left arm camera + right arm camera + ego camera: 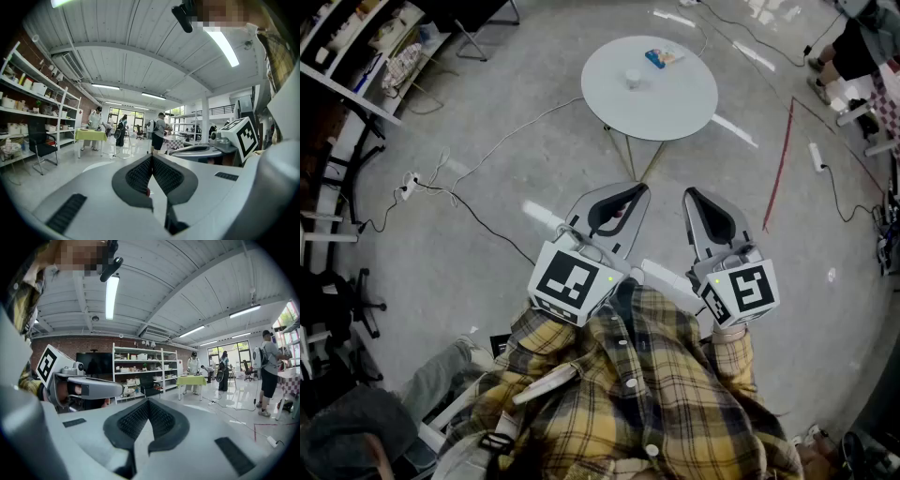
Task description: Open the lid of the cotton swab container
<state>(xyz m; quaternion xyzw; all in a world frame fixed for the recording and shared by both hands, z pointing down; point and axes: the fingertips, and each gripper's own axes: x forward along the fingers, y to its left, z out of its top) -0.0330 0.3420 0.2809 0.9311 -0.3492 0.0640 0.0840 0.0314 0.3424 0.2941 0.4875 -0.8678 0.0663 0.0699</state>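
Note:
A small white round container point(633, 78) stands near the middle of a round white table point(684, 103) at the far side of the head view. Beside it lies a blue and orange packet point(661, 57). Both grippers are held close to my chest, well short of the table and touching nothing. My left gripper point(638, 188) is shut and empty, its ribbed pads point(140, 176) meeting. My right gripper point(690, 194) is also shut with nothing in it, pads point(159, 417) together. Neither gripper view shows the container. Each sees the other gripper alongside: the right one point(206, 151), the left one point(91, 387).
Cables and a power strip point(411, 185) trail over the concrete floor left of the table. A red line point(780, 164) runs along the floor at the right. Shelving point(140, 371) lines a wall. Several people point(158, 131) stand near a green-covered table point(191, 379).

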